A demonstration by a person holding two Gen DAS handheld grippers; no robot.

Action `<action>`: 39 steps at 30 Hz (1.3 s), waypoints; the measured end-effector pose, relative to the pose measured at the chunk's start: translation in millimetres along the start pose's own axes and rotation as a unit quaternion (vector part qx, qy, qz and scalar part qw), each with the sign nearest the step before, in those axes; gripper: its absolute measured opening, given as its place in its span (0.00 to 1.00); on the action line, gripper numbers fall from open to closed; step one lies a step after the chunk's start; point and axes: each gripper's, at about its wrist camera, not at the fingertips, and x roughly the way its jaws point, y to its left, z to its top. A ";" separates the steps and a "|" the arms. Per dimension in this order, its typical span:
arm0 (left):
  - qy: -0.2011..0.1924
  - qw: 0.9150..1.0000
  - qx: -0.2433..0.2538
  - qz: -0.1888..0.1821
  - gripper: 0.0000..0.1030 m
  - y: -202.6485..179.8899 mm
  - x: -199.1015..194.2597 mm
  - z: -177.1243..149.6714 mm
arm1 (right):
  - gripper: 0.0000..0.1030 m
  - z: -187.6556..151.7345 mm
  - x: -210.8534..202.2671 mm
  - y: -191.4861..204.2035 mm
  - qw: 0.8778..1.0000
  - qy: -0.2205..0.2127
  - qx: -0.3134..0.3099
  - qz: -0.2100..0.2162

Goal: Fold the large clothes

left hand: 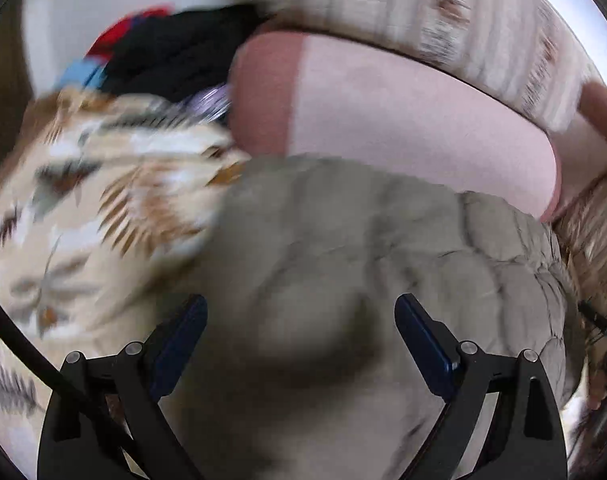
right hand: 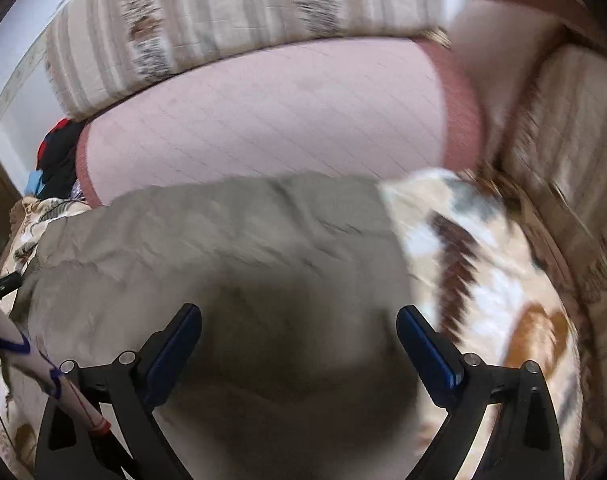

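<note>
A grey-green quilted garment [left hand: 343, 264] lies spread on a leaf-patterned bed cover [left hand: 103, 200]. My left gripper [left hand: 301, 312] is open just above the garment, with nothing between its blue pads. In the right wrist view the same garment [right hand: 223, 248] fills the middle. My right gripper [right hand: 299, 320] is also open just above it and holds nothing. Both views are blurred by motion.
A pink pillow [left hand: 403, 120] lies just beyond the garment, with a striped cushion [left hand: 423, 8] behind it. A pile of dark, red and blue clothes [left hand: 163, 52] sits at the far left. The leaf-patterned cover [right hand: 483, 260] extends to the right.
</note>
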 end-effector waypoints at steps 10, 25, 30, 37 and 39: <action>0.029 0.984 -0.058 -0.163 0.91 71.3 19.1 -52.3 | 0.99 -52.3 48.3 -72.8 0.968 0.104 0.118 0.196; 0.089 0.975 -0.051 -0.198 0.62 24.0 24.4 -38.3 | 0.57 -49.1 79.7 -58.2 0.915 0.136 0.206 0.319; 0.073 0.976 -0.037 -0.201 0.54 26.8 -23.2 -53.1 | 0.49 -50.4 43.5 -52.9 0.918 0.126 0.190 0.323; 0.094 0.985 -0.048 -0.138 0.72 32.9 -8.9 -85.5 | 0.51 -87.5 30.3 -65.3 0.916 0.118 0.195 0.331; 0.093 0.987 -0.051 -0.123 0.74 35.4 -7.2 -85.2 | 0.68 -90.4 31.2 -64.7 0.929 0.111 0.190 0.297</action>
